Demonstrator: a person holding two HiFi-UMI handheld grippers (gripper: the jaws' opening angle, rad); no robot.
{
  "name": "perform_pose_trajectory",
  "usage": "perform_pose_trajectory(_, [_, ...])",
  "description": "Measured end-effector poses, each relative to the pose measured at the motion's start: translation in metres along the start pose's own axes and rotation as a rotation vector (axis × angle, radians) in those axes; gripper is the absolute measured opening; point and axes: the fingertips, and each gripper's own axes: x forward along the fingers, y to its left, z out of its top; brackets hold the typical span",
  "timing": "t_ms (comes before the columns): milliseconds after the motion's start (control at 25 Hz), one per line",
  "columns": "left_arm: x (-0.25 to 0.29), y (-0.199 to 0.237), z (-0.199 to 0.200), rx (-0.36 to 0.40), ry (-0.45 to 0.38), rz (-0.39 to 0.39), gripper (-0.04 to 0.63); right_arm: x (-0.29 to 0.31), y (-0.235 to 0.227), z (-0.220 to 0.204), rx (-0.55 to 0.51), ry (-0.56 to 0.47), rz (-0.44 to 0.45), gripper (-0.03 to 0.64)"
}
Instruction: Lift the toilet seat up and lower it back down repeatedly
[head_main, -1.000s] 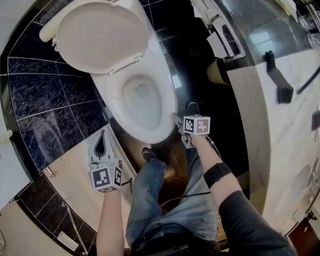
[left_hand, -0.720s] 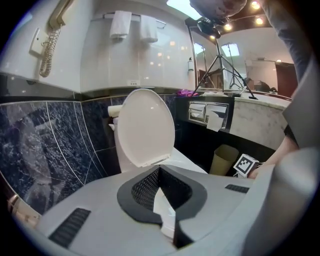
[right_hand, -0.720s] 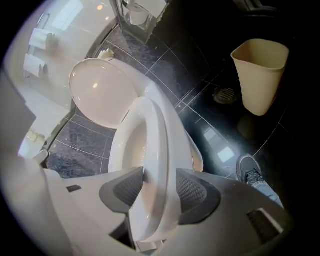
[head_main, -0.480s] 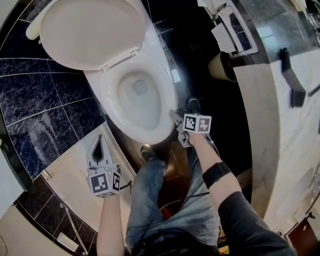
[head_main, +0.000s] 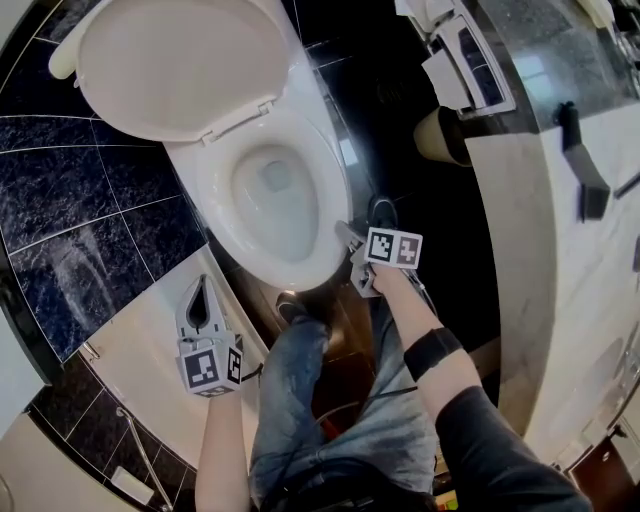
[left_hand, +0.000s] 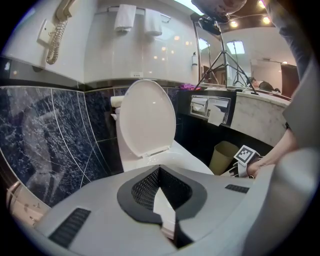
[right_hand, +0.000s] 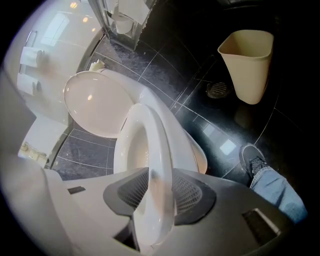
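Observation:
The white toilet seat (head_main: 216, 205) lies down on the bowl, and the lid (head_main: 170, 60) stands raised against the tank. My right gripper (head_main: 347, 235) is at the seat's front right rim. In the right gripper view the seat (right_hand: 150, 135) runs between the jaws, which have just been closing, and both pads touch it. My left gripper (head_main: 205, 284) hangs apart at the left of the bowl over the pale floor, shut and holding nothing. In the left gripper view its tips (left_hand: 160, 170) meet in front of the upright lid (left_hand: 147, 117).
A beige waste bin (head_main: 440, 135) stands on the dark floor right of the toilet. The person's shoe (head_main: 293, 306) and jeans are just in front of the bowl. A paper holder (head_main: 455, 70) hangs on the right-hand wall beside a marble counter (head_main: 560, 250). A wall phone (left_hand: 55, 30) hangs at the upper left.
The right gripper has stayed at the seat's front right rim and rolled a little. The left gripper has sunk slightly beside the bowl. Seat and lid have not moved.

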Motion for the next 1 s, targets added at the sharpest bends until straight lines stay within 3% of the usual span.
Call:
perform_pose_trajectory(520, [0.000, -0.007, 0.006, -0.004, -0.006, -0.011, 0.000, -0.024, 0.026, 0.007, 0.078, -0.046, 0.112, 0.127])
perform_pose_trajectory(1000, [-0.048, -0.010, 0.063, -0.002, -0.014, -0.011, 0.000, -0.091, 0.133, 0.052, 0.066, -0.039, 0.163, 0.130])
